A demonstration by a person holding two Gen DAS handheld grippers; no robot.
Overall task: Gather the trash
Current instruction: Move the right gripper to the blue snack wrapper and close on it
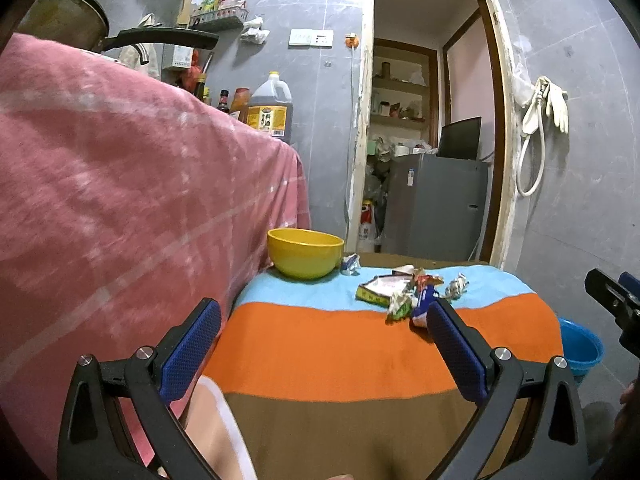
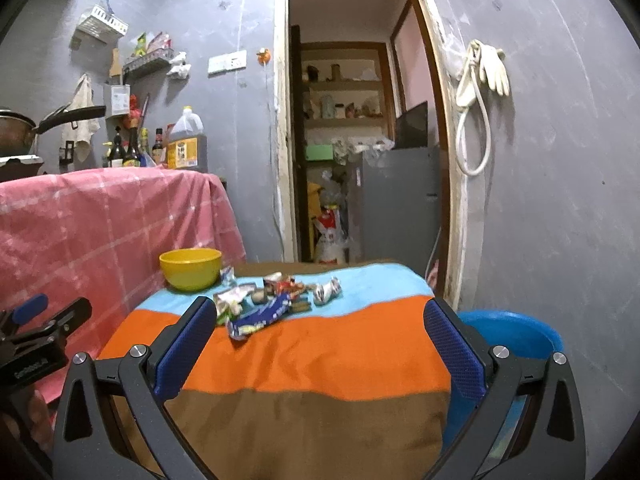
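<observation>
Several crumpled wrappers lie on a striped cloth over a low table: a blue wrapper, a green-white one, a silver one, a flat packet and a small one by the yellow bowl. My left gripper is open and empty, short of the trash. My right gripper is open and empty, also short of it.
A blue basin stands on the floor right of the table. A counter draped in pink cloth rises on the left, with bottles and a pot. An open doorway lies beyond.
</observation>
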